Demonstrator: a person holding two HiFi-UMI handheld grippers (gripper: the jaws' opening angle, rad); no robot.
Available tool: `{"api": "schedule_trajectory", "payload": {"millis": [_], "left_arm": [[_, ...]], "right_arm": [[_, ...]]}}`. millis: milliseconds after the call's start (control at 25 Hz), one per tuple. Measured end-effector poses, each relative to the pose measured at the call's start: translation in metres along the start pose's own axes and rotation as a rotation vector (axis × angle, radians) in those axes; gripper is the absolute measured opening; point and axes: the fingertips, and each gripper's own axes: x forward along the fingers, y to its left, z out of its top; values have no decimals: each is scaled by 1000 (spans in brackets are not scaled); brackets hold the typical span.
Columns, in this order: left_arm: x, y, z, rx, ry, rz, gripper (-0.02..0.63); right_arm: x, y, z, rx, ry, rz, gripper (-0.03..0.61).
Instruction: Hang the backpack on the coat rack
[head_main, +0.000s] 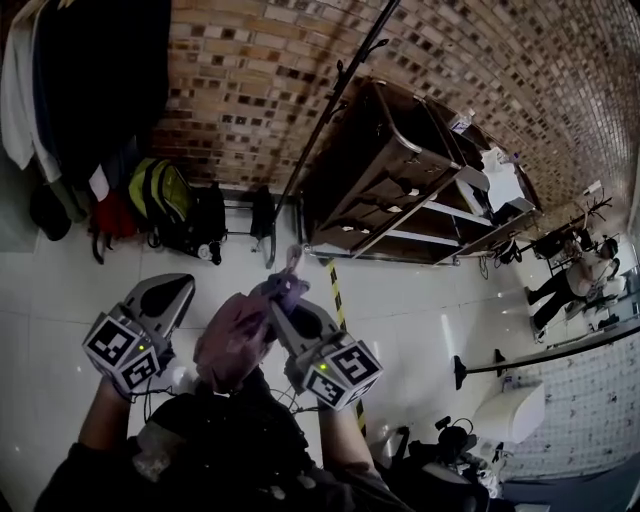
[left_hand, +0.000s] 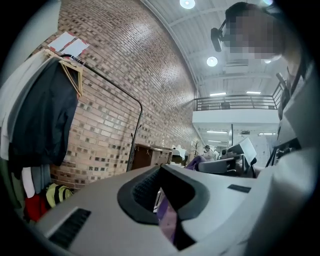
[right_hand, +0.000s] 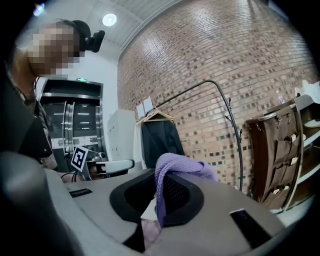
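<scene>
Brick wall (head_main: 250, 100) behind; left gripper (head_main: 168, 290) and right gripper (head_main: 285, 300) clamp one backpack (head_main: 235, 340)

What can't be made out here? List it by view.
Head view: the backpack has its lower part hidden behind the person's body.
Head view: the coat rack runs out past the top edge.
Left gripper view: the purple strap has both ends hidden by the jaws.
Right gripper view: the purple loop drops between the jaws, which hide where it joins the bag.
Head view: the person at far right is too small to read.
</scene>
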Motion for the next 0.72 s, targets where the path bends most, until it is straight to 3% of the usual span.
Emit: {"api": "schedule_trajectory", "payload": {"millis": [320, 720], "left_arm": [[61, 25, 2, 5, 6, 46, 37], [171, 57, 17, 5, 9, 74, 35]], "right_arm": [[31, -66, 0, 26, 24, 49, 57], [61, -172, 33, 3, 30, 71, 57]]}}
